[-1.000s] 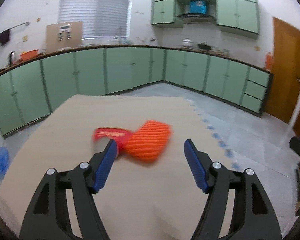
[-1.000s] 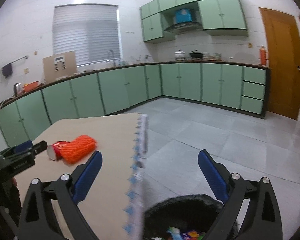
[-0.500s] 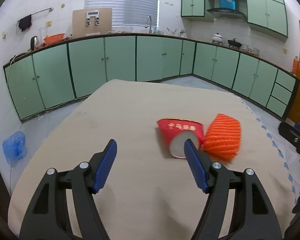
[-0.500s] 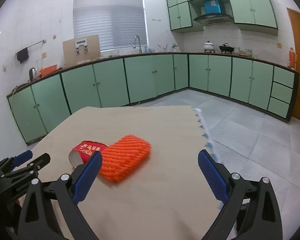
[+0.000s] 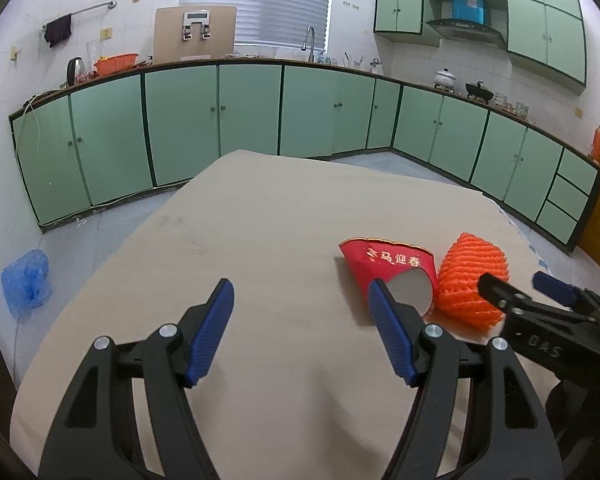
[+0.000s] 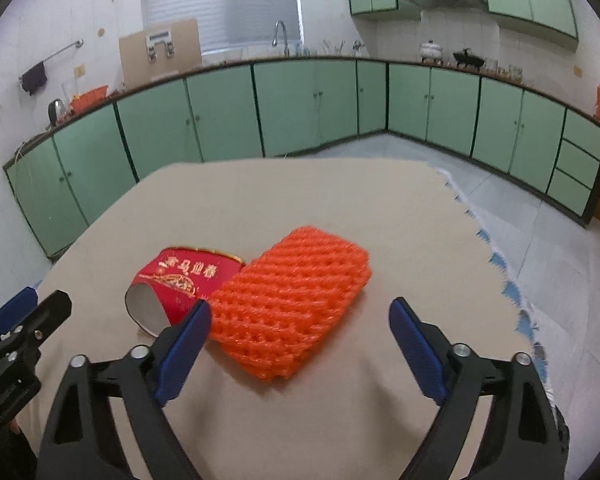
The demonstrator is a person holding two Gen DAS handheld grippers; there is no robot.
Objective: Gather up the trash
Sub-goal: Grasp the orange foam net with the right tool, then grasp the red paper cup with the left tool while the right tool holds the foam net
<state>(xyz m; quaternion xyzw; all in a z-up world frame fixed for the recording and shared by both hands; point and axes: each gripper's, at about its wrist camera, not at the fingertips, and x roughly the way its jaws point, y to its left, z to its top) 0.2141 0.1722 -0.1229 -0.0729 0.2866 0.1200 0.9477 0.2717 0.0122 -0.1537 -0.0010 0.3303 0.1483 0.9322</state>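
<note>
Two pieces of trash lie touching on the table (image 6: pixel 400 208): the right gripper (image 6: pixel 300 340), closing with nothing clamped, faces the orange foam net (image 6: pixel 290 304), long axis diagonal; beside the net's left, the red paper cup (image 5: pixel 388 270) lies right of the left gripper (image 5: pixel 302 332), which is apart and empty.

Red cup (image 6: pixel 184 280), gold lettering; orange mesh sleeve (image 6: pixel 288 312); beige table (image 6: pixel 284 196).

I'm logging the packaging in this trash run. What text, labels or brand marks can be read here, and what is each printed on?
"马迎春": gold characters on the flattened red paper cup; the first character is too blurred to be sure of.
"DAS": raised letters on the body of the right gripper, seen from the left wrist view.
The orange foam net carries no text.
The blue box above the range hood: print too small to read.
</note>
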